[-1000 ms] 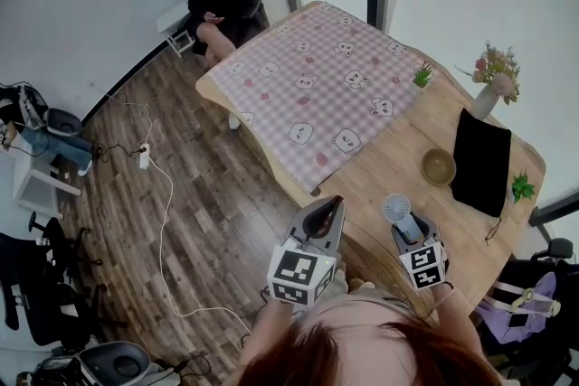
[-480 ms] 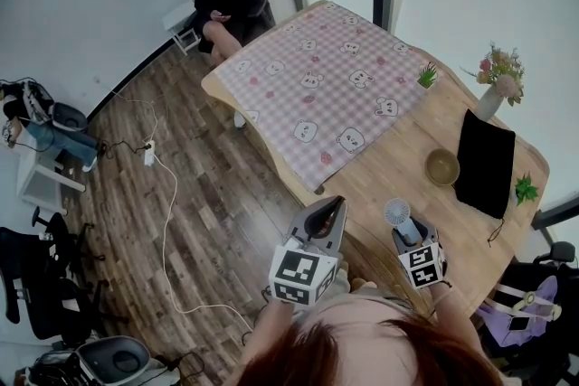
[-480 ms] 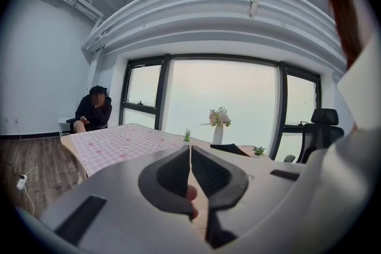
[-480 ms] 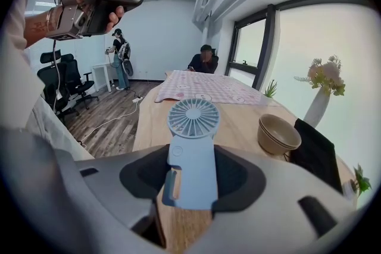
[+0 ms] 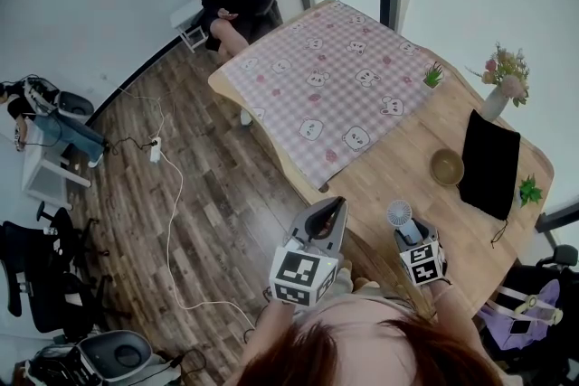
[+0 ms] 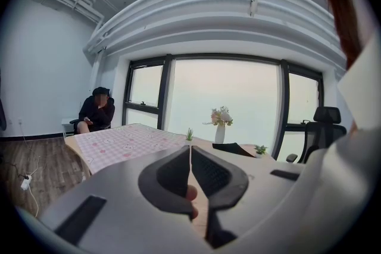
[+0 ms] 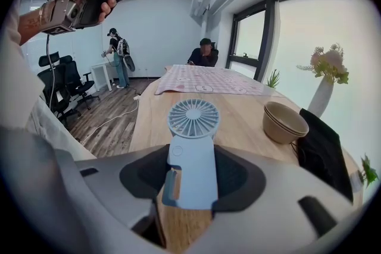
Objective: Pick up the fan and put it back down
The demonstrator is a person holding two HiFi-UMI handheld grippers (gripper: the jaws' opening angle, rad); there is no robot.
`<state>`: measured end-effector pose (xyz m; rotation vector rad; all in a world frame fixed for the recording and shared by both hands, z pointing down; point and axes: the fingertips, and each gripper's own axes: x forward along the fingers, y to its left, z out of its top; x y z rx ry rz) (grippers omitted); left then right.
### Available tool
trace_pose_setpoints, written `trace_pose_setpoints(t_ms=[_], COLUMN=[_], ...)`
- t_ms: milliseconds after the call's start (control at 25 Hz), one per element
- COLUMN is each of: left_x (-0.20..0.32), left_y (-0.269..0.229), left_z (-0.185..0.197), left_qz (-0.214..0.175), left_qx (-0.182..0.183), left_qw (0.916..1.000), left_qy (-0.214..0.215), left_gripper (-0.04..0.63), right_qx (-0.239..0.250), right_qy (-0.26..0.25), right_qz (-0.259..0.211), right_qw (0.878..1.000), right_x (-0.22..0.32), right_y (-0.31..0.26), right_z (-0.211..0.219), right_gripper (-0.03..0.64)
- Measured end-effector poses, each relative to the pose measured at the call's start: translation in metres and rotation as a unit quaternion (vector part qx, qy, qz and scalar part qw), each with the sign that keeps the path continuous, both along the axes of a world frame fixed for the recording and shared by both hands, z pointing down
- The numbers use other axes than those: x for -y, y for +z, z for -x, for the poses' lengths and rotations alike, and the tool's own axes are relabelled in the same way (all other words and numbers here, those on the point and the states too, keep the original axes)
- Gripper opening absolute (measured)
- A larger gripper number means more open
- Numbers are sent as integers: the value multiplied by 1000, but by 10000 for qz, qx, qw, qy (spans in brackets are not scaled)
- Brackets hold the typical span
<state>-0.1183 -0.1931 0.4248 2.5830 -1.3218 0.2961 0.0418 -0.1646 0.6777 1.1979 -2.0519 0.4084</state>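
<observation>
Fan (image 7: 191,122) barely shifted, right tool (image 7: 191,178) clamped on its handle over near tabletop (image 7: 244,128) edge, left tool (image 6: 190,169) closed, empty; lift probably just starting.

Probably an office or studio: swivel chairs (image 7: 62,77), big windows (image 6: 223,98), cables (image 5: 169,221) across wood floor (image 5: 217,176).

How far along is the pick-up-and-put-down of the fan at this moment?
Done: the right claw is shut on the fan at its handle. In hand: the fan is held over the wooden table; whether its base has left the wood is unclear. Left: setting it down and letting go. The left claw is shut and empty.
</observation>
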Motion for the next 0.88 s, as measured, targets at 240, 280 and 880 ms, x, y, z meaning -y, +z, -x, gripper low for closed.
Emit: trace_pose_setpoints(t_ms=[240,280,880], left_x=[-3,-4,-10], left_y=[2,2,1], left_z=[3,4,1], left_qz=[23,29,84], left_qx=[31,44,110], left_qw=[10000,10000,9999], left_qy=[-56,-61,-55], left_gripper=[14,14,14], right_qx=[52,64,191], right_qy=[35,39,168], right_qz=[-41,-32,195], right_qw=[10000,10000,9995], right_x=[5,5,12], right_y=[16,16,24], right_z=[-3,-2,-1], right_gripper=[213,213,213])
